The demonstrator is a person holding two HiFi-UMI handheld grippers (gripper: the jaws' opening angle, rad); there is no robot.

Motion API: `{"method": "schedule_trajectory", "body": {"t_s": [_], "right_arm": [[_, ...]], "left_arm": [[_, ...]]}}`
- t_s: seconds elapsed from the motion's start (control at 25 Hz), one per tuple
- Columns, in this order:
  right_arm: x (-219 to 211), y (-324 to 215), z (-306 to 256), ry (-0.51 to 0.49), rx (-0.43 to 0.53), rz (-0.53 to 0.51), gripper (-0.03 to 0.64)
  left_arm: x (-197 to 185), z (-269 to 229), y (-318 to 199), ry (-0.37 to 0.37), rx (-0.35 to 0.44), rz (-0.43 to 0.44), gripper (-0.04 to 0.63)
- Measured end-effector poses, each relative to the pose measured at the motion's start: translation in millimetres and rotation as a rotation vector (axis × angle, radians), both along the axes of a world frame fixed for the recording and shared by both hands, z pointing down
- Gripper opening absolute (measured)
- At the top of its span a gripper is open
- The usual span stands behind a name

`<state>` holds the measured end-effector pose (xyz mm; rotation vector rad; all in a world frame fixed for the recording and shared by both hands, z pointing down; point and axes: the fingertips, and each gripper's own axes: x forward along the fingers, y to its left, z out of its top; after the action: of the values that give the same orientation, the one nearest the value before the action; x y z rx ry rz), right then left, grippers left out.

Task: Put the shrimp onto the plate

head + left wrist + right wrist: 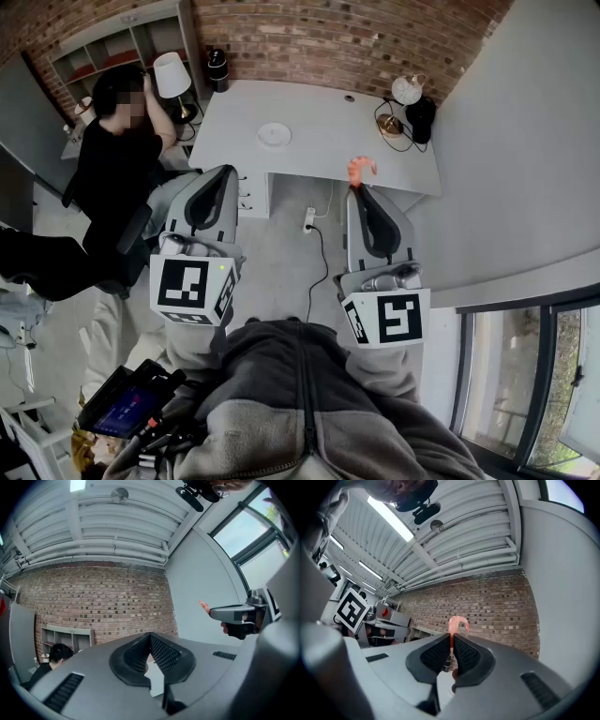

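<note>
Closest in, the left gripper has its fingers pressed together with nothing between them, as its own view shows. The right gripper has its fingers clamped on one end of the orange shrimp, whose curled body sticks out past the tips. Only the right gripper view shows that pinch plainly; the left gripper view catches just the shrimp's tip poking out beside the right gripper. The head view alone shows the white desk beyond, with the shrimp in the air against its near edge. The plate lies on the desk, well apart to the shrimp's left. A brick wall stands behind.
</note>
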<state>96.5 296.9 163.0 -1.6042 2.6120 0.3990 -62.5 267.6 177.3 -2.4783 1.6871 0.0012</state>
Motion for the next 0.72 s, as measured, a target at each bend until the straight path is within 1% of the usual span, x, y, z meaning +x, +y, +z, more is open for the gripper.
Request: {"method": "schedule_trajectory", "body": {"t_s": [0.16, 0.44, 0.72], "right_arm": [[1.3, -0.4, -0.8, 0.011, 0.001, 0.004, 0.023], [0.4, 4.4, -7.5, -0.005, 0.029, -0.008, 0.023], [4.5, -1.6, -6.4, -0.019, 0.022, -0.032, 0.025]], "left_arm": [[4.0, -0.6, -1.7, -0.003, -0.003, 0.007, 0.004], [7.6, -2.9, -2.7, -0.002, -0.001, 0.013, 0.005], [16.3, -3.6, -8.6, 0.0, 0.002, 0.016, 0.005]]}}
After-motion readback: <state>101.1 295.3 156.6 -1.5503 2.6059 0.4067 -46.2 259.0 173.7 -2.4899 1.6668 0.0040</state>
